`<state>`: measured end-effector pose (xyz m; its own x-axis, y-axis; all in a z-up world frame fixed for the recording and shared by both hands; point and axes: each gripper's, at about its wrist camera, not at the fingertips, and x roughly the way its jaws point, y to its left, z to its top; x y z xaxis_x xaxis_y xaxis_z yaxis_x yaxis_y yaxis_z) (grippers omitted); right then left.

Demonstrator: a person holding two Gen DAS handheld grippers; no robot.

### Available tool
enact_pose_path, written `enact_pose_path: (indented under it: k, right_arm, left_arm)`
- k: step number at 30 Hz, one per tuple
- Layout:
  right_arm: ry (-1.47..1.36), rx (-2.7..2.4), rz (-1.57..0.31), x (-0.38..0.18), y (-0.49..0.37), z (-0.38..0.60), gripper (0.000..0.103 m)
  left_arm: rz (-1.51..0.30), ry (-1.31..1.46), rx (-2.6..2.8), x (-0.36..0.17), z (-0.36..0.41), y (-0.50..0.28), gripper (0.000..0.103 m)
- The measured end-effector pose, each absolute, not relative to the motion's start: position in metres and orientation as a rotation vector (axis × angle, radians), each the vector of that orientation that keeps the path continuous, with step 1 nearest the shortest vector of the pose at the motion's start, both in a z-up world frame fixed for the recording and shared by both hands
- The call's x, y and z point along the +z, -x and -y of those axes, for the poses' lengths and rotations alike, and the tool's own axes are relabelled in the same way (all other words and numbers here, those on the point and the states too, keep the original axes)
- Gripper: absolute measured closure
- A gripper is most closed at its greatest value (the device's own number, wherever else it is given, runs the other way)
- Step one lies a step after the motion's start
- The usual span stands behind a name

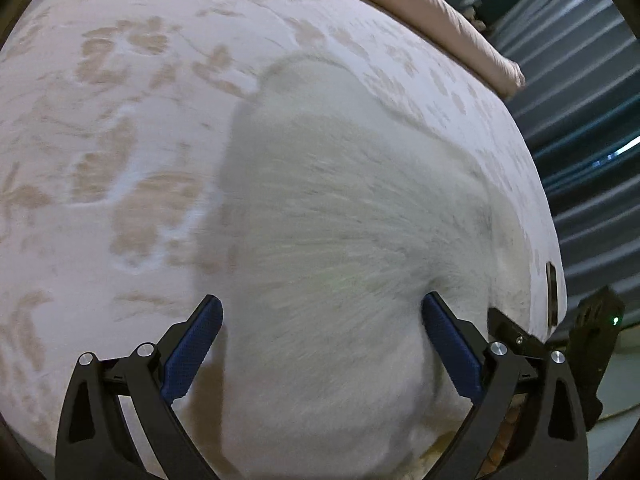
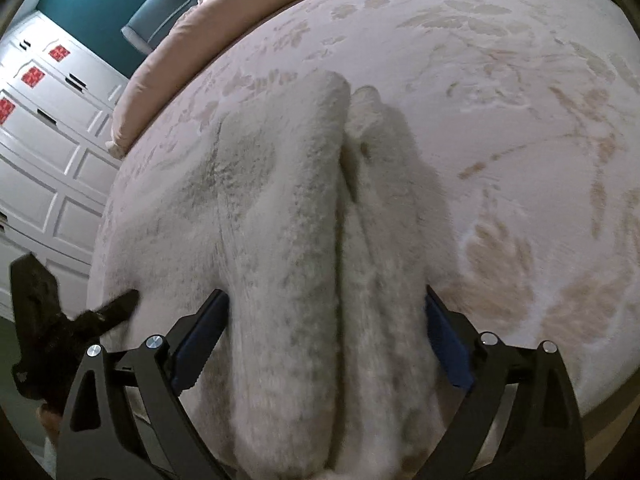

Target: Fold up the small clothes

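Both hand-held grippers — left [image 1: 322, 316], right [image 2: 328, 312] — gape wide, gripping nothing, straddling fluffy white garment [image 2: 280, 220].

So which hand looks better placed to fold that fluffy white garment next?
Probably the right gripper: its open jaws straddle the fluffy garment's doubled folds. The left gripper is open over a flat stretch.

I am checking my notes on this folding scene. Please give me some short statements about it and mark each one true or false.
1. The garment is white and fluffy. True.
2. It lies on a bare wooden floor. False: it lies on a pale bedcover with a floral pattern.
3. The right claw is open, garment between its fingers. True.
4. The left claw is shut. False: its fingers stand wide apart.
5. The cabinet doors are black. False: they are white.
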<state>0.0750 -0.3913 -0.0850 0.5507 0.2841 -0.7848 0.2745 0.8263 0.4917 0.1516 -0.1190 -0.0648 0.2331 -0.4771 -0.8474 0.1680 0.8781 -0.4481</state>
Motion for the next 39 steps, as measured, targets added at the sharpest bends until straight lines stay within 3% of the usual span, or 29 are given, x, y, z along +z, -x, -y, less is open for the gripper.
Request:
enact_pose_path:
  k: [11, 12, 14, 17, 20, 22, 25, 32, 39]
  right_arm:
    - [-0.626, 0.02, -0.944, -0.092, -0.09, 0.387, 0.012]
    - [-0.621, 0.016, -0.939, -0.09, -0.092, 0.384, 0.015]
    - [-0.632, 0.029, -0.937, -0.088, -0.097, 0.382, 0.036]
    - [-0.673, 0.051, -0.937, -0.085, -0.096, 0.383, 0.058]
    - [-0.67, 0.048, -0.921, -0.073, -0.09, 0.38, 0.064]
    - [-0.683, 0.052, -0.888, -0.061, -0.08, 0.377, 0.065]
    - [-0.683, 0.044, -0.852, -0.043, -0.059, 0.37, 0.066]
    - [-0.636, -0.019, -0.75, 0.018, 0.021, 0.358, 0.066]
    - [-0.539, -0.007, -0.446, 0.128, 0.073, 0.34, 0.066]
  left_arm:
    - [-1.235, 0.167, -0.426, -0.072, 0.155, -0.155, 0.005]
    - [-1.233, 0.165, -0.426, -0.071, 0.154, -0.155, 0.007]
    - [-1.224, 0.156, -0.423, -0.069, 0.158, -0.153, 0.012]
    - [-1.207, 0.117, -0.441, -0.058, 0.162, -0.148, 0.023]
    - [-1.195, 0.098, -0.467, -0.046, 0.161, -0.144, 0.036]
    - [-1.182, 0.081, -0.491, -0.036, 0.161, -0.139, 0.046]
    - [-1.177, 0.089, -0.558, -0.02, 0.161, -0.126, 0.054]
    - [-1.119, 0.094, -0.722, 0.029, 0.166, -0.065, 0.057]
    - [-0.836, 0.155, -0.874, 0.142, 0.14, -0.032, 0.057]
